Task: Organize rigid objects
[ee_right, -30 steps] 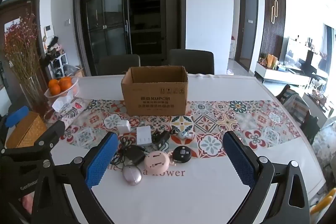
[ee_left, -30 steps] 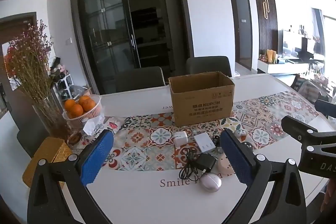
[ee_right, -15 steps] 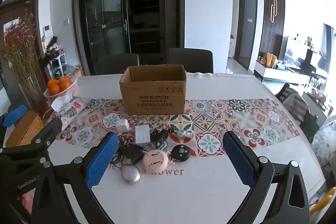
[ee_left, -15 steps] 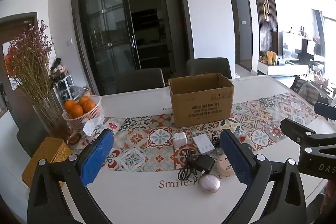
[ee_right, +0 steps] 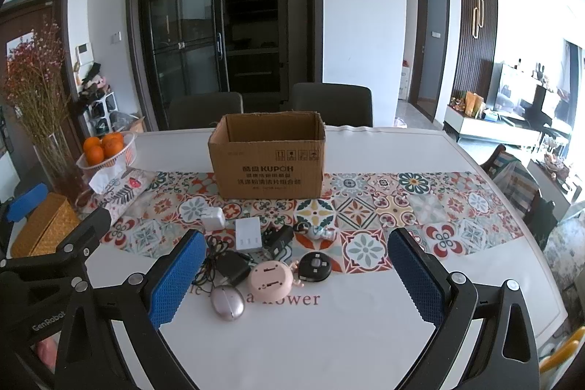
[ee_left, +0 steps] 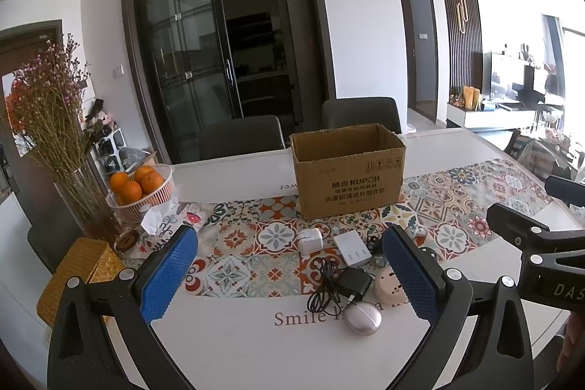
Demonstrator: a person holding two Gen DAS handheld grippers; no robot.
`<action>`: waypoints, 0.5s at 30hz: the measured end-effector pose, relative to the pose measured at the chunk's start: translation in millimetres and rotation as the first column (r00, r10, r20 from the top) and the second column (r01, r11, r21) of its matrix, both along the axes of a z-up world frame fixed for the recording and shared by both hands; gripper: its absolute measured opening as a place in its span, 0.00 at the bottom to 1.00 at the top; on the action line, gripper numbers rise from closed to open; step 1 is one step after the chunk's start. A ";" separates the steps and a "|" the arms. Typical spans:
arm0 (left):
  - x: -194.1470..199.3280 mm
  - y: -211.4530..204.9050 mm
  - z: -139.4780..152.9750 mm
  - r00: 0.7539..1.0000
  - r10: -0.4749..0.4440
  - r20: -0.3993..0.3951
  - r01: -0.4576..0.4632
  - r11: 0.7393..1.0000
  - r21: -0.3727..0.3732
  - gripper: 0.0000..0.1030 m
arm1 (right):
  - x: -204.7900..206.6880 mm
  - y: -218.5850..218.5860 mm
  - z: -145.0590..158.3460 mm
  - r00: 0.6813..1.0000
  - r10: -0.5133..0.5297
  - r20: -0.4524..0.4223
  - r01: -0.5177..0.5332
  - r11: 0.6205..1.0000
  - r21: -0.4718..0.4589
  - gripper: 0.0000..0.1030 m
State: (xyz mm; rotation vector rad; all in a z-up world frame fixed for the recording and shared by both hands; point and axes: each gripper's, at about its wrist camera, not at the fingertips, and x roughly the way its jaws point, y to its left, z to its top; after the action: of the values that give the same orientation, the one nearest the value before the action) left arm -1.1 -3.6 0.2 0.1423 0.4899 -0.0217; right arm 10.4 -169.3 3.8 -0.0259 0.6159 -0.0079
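small items: cluster on tabletop [ee_right: 365, 335], ahead of both tools, toward left finger of right tool, toward right finger of left tool
silver mouse [ee_right: 227, 302]: nearest to tools, on bare white tabletop, just beside pink round gadget [ee_right: 271, 279]
black adapter [ee_right: 231, 266]: behind mouse, cord coiled at its left
black round gadget [ee_right: 314, 266]: just right of pink one; clear in right wrist view, mostly hidden behind left tool's right finger in left wrist view
white power strip [ee_right: 248, 234]: further out, on patterned runner [ee_right: 365, 207]
white cube charger [ee_right: 212, 218]: left of strip
small figurine [ee_right: 321, 233]: right of strip, seen clearly only in right wrist view
cardboard box [ee_right: 267, 154]: open top, upright, beyond the cluster, on runner; inside not visible
left tool [ee_left: 290, 275]: wide, blue pads apart, nothing between them, above tabletop
right tool [ee_right: 297, 278]: wide, holding nothing, above tabletop
cross views: right tool's black frame at right edge of left wrist view; left tool's frame at left edge of right wrist view
orange basket [ee_left: 144, 187]: far left of left tool, oranges inside
dried flower vase [ee_left: 86, 200]: beside basket
wicker box [ee_left: 78, 275]: near left, at tabletop edge
tissue pack [ee_right: 117, 187]: in front of basket
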 end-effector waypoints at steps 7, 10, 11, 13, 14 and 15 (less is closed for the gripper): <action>0.2 0.4 0.2 1.000 -0.001 -0.001 0.001 1.000 0.000 1.00 | -0.2 -1.5 -1.0 1.000 0.000 0.000 0.000 1.000 0.001 0.98; 0.8 0.5 -0.3 1.000 -0.001 -0.002 0.001 1.000 0.000 1.00 | -0.4 -1.7 -0.9 1.000 0.000 0.001 0.000 1.000 0.000 0.98; 0.9 0.4 -0.4 1.000 0.000 -0.002 0.000 1.000 0.000 1.00 | 0.6 -0.5 -0.4 1.000 0.001 -0.001 -0.001 1.000 0.000 0.98; 0.8 0.4 -0.5 1.000 -0.001 -0.003 0.001 1.000 0.000 1.00 | 0.2 -1.2 -0.7 1.000 0.001 0.000 -0.001 1.000 0.000 0.98; 1.0 0.3 -0.9 1.000 -0.001 -0.004 0.001 1.000 0.000 1.00 | 0.7 -0.7 -0.5 1.000 0.001 -0.002 -0.001 1.000 0.000 0.98; 0.6 0.4 -0.7 1.000 0.000 -0.002 0.000 1.000 0.000 1.00 | 0.7 -0.7 -0.5 1.000 0.001 -0.002 -0.001 1.000 0.000 0.98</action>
State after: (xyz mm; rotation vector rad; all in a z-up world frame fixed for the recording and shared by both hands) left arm -0.5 -3.2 -0.5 0.1426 0.4918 -0.0223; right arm 11.1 -170.0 3.3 -0.0260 0.6176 -0.0067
